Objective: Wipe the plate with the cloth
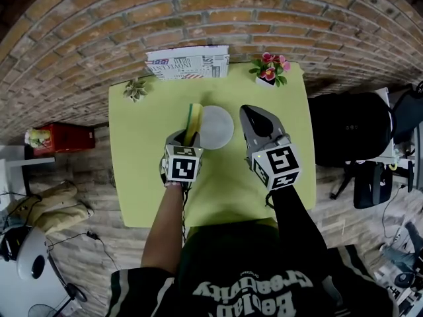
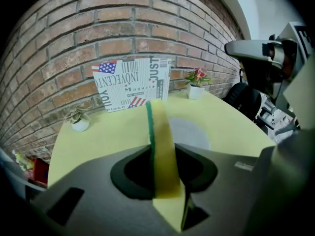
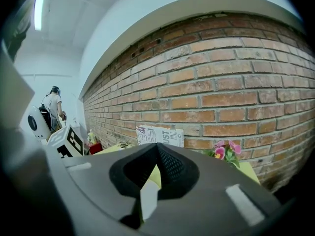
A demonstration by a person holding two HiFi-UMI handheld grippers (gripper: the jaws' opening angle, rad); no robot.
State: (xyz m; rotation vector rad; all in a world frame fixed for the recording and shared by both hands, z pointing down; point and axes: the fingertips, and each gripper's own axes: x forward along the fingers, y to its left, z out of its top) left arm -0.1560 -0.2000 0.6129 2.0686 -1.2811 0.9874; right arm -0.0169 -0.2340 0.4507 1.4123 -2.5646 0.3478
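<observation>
Yellow cloth edged green; pale grey plate; lime table; red-brown brick wall

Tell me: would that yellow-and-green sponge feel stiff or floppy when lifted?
Probably springy, not floppy: the sponge stands upright above the left hand-held gripper, only slightly curved. Likely light, as a pinch at one end holds it. Its green scouring face looks rough, so hardly slippery.

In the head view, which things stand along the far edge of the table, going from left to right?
small plant → printed card → pink flowers
</observation>
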